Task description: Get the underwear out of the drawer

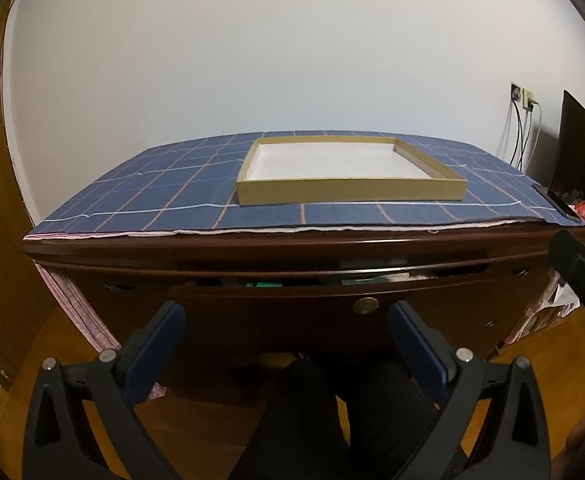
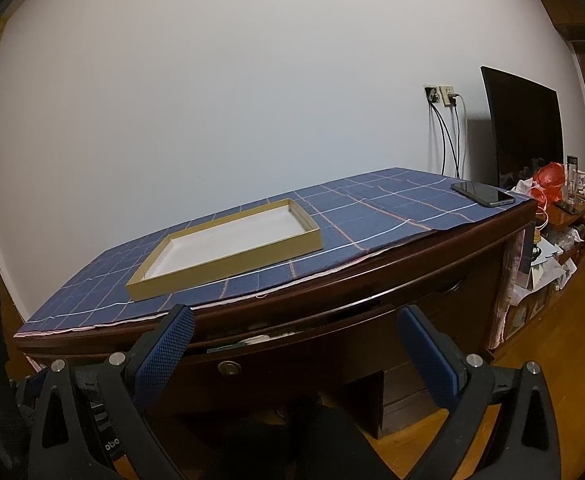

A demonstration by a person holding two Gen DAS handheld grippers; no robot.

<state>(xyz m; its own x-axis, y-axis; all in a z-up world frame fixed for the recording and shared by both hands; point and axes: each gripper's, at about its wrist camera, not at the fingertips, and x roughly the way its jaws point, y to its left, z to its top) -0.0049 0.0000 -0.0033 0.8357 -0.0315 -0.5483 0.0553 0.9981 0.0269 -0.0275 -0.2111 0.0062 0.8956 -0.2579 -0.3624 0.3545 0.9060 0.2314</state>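
Observation:
A dark wooden desk has a centre drawer point(image 1: 292, 300) with a round brass lock point(image 1: 366, 305); it stands slightly ajar, and a thin gap shows green and white items inside. No underwear is recognisable. The drawer also shows in the right wrist view point(image 2: 292, 356). My left gripper point(image 1: 286, 312) is open and empty, just in front of the drawer face. My right gripper point(image 2: 294, 320) is open and empty, before the drawer's upper edge.
A shallow gold-rimmed box point(image 1: 252, 194) with a white bottom sits on a blue checked cloth point(image 1: 152, 188) on the desk top. A black phone point(image 2: 482, 193) lies at the right corner. A dark monitor point(image 2: 524, 128), wall cables and clutter stand to the right. Wooden floor lies below.

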